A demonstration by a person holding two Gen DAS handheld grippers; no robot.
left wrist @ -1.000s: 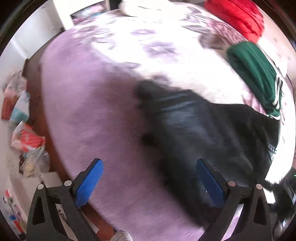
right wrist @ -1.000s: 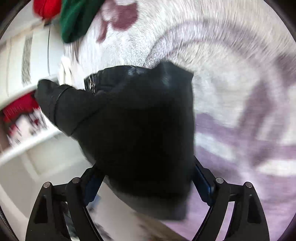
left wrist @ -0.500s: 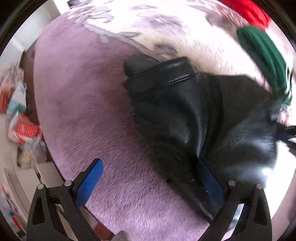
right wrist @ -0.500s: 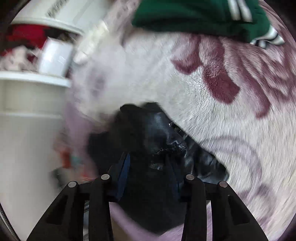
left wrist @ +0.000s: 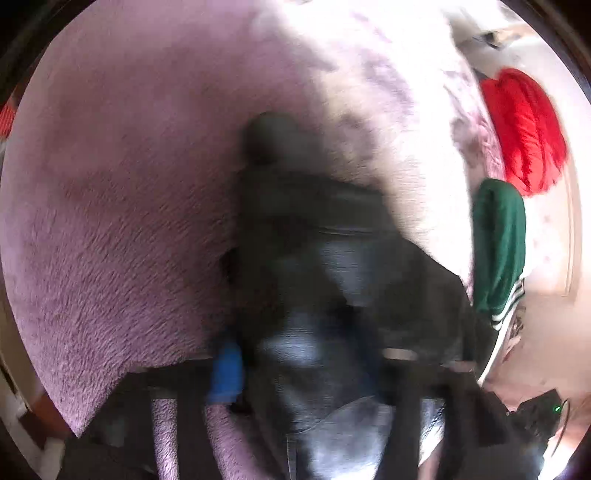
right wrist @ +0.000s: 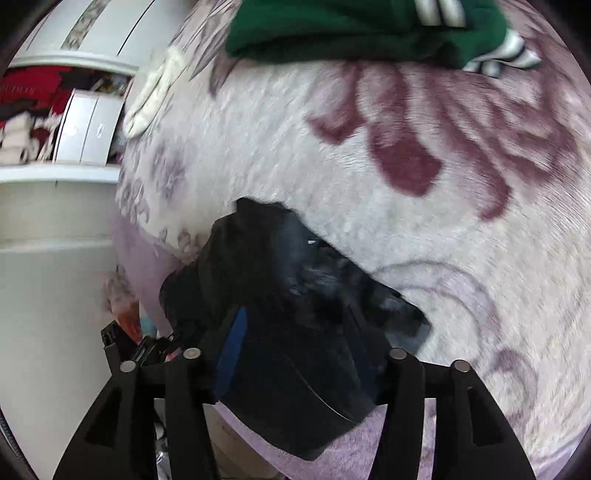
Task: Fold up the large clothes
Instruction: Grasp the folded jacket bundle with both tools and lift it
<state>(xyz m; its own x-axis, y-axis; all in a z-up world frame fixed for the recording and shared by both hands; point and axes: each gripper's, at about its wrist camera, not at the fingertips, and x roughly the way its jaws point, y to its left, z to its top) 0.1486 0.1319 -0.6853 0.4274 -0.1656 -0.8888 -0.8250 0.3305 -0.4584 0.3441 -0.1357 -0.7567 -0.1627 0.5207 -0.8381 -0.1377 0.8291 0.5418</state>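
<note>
A black leather jacket (left wrist: 332,266) lies bunched on the purple fleece blanket (left wrist: 110,184) of a bed. My left gripper (left wrist: 299,373) is shut on a fold of the jacket; the frame is blurred and only its left blue pad (left wrist: 227,369) shows. In the right wrist view the same jacket (right wrist: 288,295) fills the space between the blue-padded fingers (right wrist: 231,350). My right gripper (right wrist: 295,354) is shut on the jacket, which hangs over the blanket's edge.
A folded green garment with white stripes (left wrist: 498,251) and a red garment (left wrist: 524,129) lie at the far right of the bed. The green one also shows in the right wrist view (right wrist: 369,29). White shelves with clutter (right wrist: 55,122) stand to the left.
My left gripper has closed from wide open onto the jacket. My right gripper stays shut on the jacket and has shifted over the bed; the jacket has bunched up.
</note>
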